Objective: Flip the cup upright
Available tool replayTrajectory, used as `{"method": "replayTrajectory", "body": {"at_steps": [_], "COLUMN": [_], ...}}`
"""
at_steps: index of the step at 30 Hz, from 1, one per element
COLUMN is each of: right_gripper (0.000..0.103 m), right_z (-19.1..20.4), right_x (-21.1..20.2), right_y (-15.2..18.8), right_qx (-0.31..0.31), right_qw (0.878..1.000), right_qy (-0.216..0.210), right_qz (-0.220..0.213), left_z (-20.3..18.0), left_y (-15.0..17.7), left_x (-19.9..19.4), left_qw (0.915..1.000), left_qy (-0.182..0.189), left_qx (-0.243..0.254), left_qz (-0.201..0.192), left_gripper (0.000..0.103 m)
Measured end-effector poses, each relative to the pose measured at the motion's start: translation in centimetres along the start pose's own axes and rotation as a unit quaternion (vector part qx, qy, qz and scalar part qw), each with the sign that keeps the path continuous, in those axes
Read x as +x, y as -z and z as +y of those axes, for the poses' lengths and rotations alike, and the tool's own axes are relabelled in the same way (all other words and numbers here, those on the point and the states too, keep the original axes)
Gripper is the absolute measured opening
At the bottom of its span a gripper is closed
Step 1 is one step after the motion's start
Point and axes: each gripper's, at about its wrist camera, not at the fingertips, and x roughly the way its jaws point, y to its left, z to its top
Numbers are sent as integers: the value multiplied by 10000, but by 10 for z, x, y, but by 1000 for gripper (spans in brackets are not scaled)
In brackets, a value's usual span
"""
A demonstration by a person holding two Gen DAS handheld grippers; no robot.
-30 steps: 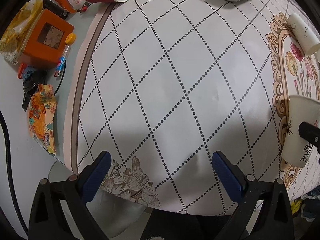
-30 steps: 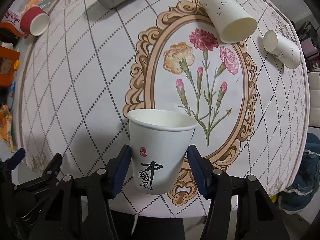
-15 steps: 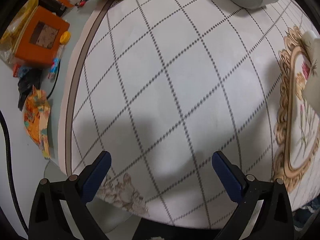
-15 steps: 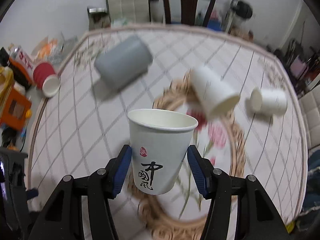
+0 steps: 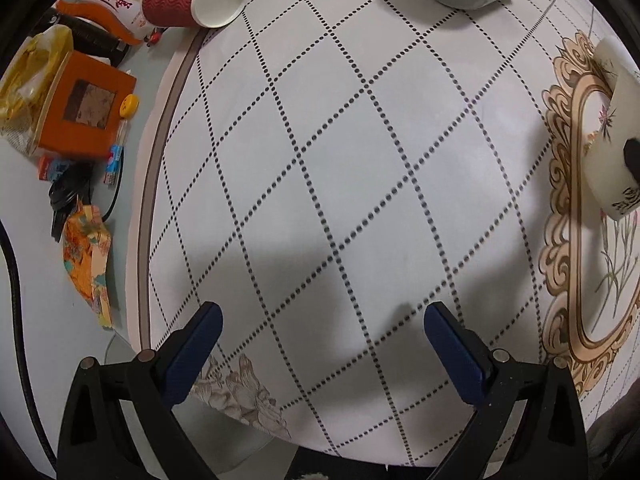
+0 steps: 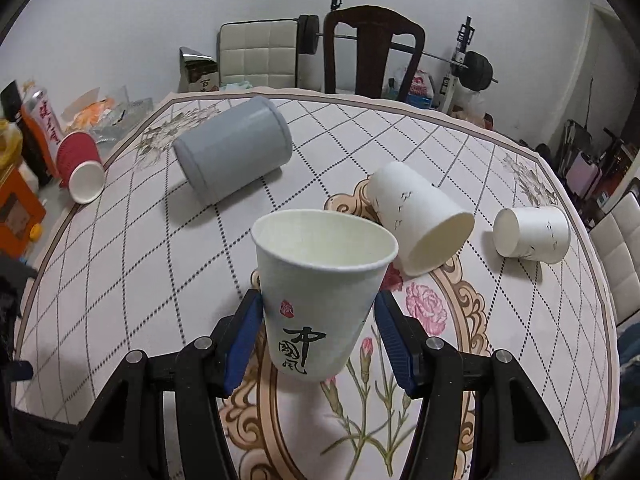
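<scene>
My right gripper (image 6: 318,342) is shut on a white paper cup (image 6: 320,288) with black calligraphy. The cup is held mouth up, tilted slightly, just above the flower medallion of the tablecloth (image 6: 460,320). The same cup shows at the right edge of the left wrist view (image 5: 612,168). My left gripper (image 5: 320,340) is open and empty, low over the near left part of the table.
Lying on their sides are a grey cup (image 6: 234,152), a red ribbed cup (image 6: 80,168) and two white paper cups (image 6: 420,216) (image 6: 532,232). An orange box (image 5: 84,108), bags and a cable (image 5: 64,196) crowd the table's left edge. Chairs and a barbell stand behind.
My right gripper has tilted up with the cup, so the view swung from looking down at the table to looking across it. My left gripper shifted slightly and stayed open.
</scene>
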Motion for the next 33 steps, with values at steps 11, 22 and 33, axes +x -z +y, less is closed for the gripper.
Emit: {"method": "replayTrajectory", "body": {"at_steps": [11,22,33], "right_gripper": [70,102,103], "right_z": [-21,-52,-72], "right_x": [-8,-95,-264], "right_y": [34,35,10], "right_qx": [97,397,757], "right_qw": [9965,9950,9947], "right_qy": [-333,8,642], "right_qz": [757,918,271], "left_z": [11,17,36], "left_y": [47,96,154], "left_x": [-33,-119,-258], "left_qw": [9996,9934,9634], "left_qy": [47,347,952], "left_qx": [-215,81,510], "left_qz": [-196,-1088,-2454], "left_gripper": [103,103,103]}}
